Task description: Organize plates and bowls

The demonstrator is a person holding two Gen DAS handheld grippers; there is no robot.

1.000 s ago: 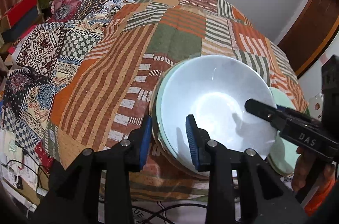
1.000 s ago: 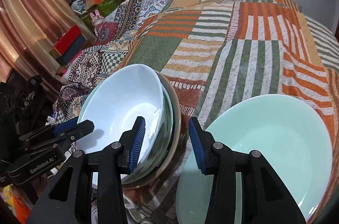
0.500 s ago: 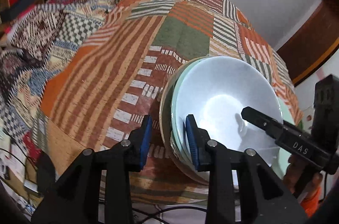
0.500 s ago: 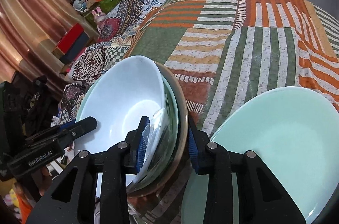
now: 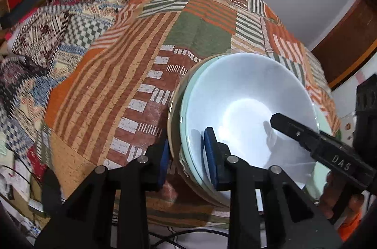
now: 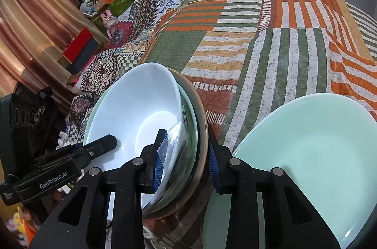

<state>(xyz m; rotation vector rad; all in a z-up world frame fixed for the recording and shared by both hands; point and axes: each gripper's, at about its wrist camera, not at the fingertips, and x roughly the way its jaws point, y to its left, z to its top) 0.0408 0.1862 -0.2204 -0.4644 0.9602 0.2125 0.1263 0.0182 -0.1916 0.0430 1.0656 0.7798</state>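
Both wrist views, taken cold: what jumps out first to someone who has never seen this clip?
The nested stack of bowls at the near edge of the bed, white bowl on top, with the left gripper and right gripper each straddling the rim from opposite sides. Next, the bold orange, green and white patchwork bedspread beneath everything. Right of the stack lies a big mint-green plate.

Even indoor light; glare pools inside the white bowl (image 5: 247, 107); fisheye bends and darkens edges; slight combing blur far left.
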